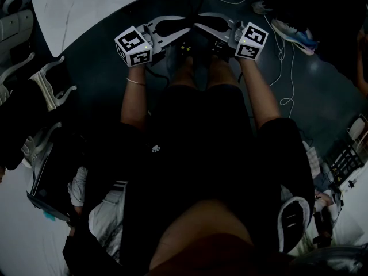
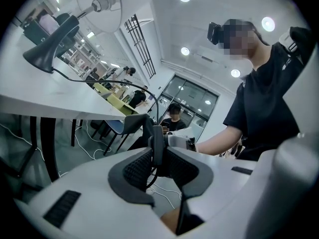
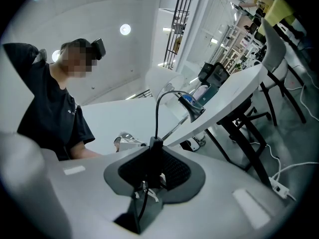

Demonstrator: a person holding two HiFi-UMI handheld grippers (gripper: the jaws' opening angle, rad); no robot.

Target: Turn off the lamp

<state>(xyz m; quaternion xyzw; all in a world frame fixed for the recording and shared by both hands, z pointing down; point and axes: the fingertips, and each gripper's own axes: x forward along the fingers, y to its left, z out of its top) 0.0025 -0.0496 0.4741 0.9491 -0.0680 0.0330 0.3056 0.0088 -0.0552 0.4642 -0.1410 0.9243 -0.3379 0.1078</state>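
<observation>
Inline switch point(image 2: 156, 142) of the lamp cord point(image 3: 156, 121) sits below the edge of the white table point(image 1: 86, 10), above the person's lap. Left gripper point(image 1: 175, 27) and right gripper point(image 1: 213, 25) meet there tip to tip, each with its pads pinched on that switch. Beyond, the cord rises to the lamp point(image 2: 50, 51), which stands on the table.
</observation>
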